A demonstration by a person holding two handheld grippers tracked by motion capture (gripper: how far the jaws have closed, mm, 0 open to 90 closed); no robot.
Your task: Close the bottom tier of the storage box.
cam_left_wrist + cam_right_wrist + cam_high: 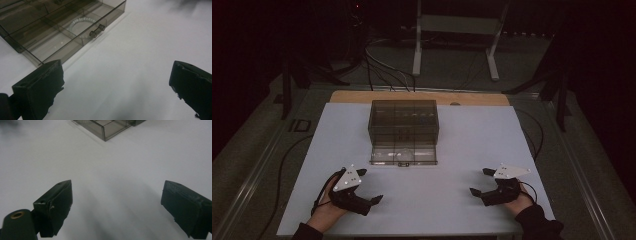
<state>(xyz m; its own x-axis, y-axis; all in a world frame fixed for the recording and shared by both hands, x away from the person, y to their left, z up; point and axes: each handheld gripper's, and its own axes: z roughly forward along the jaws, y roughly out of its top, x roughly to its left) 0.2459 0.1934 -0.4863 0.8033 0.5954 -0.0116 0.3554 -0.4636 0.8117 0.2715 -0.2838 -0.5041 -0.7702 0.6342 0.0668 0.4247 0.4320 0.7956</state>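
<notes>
Both grippers, left [370, 186] and right [479, 182], rest wide open and empty near the smoky plastic organizer box [403, 122]. Its drawer [62, 32] stands pulled out, holding a bead bracelet [82, 26] (light, slippery, probably fragile); the small knob [97, 31] looks the best hold.

One smoky translucent plastic organiser box [403, 120] stood on one white table top [462, 150], with one divided drawer [60, 35] pulled out. One ring of clear beads [80, 25] lay in that drawer. One small dark knob [97, 31] sat on its front. Two black two-jaw grippers were present: left gripper [372, 186] and right gripper [480, 182].
</notes>
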